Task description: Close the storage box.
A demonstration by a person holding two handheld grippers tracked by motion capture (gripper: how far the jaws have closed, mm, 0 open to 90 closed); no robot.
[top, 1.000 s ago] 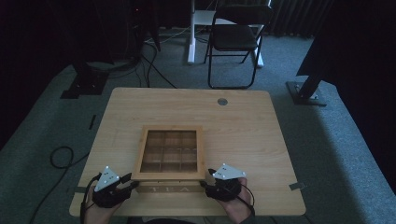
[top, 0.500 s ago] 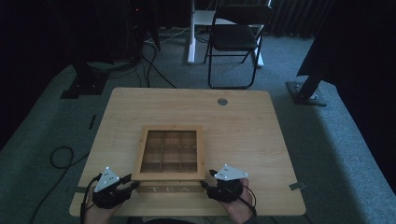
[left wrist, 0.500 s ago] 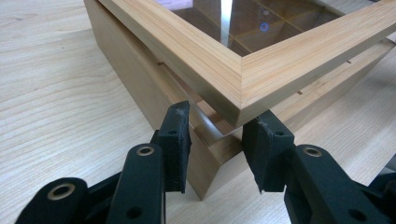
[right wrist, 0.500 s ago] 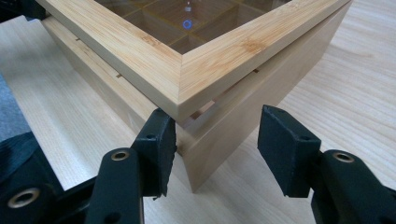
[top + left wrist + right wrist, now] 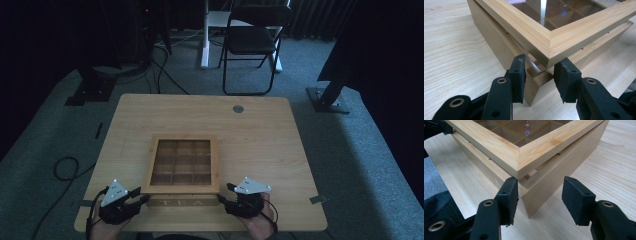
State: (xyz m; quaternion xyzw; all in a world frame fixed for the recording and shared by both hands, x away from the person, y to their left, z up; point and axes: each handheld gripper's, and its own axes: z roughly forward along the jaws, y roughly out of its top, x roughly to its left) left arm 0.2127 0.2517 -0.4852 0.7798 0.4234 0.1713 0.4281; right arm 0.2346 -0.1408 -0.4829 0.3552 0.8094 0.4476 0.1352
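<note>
A wooden tea box with a glass-paned lid stands at the table's near middle. The lid's front edge is raised a little, leaving a gap above the body. My left gripper is at the front left corner; its jaws stand apart on either side of the lid's corner, tips just under it. My right gripper is at the front right corner. In its own view its jaws are spread, the left fingertip tucked under the lid and the right one clear of the box body.
The light wooden table has a round grommet at the back. A folding chair and stand bases sit on the carpet beyond. A cable loops on the floor at left. A tape strip lies near the right edge.
</note>
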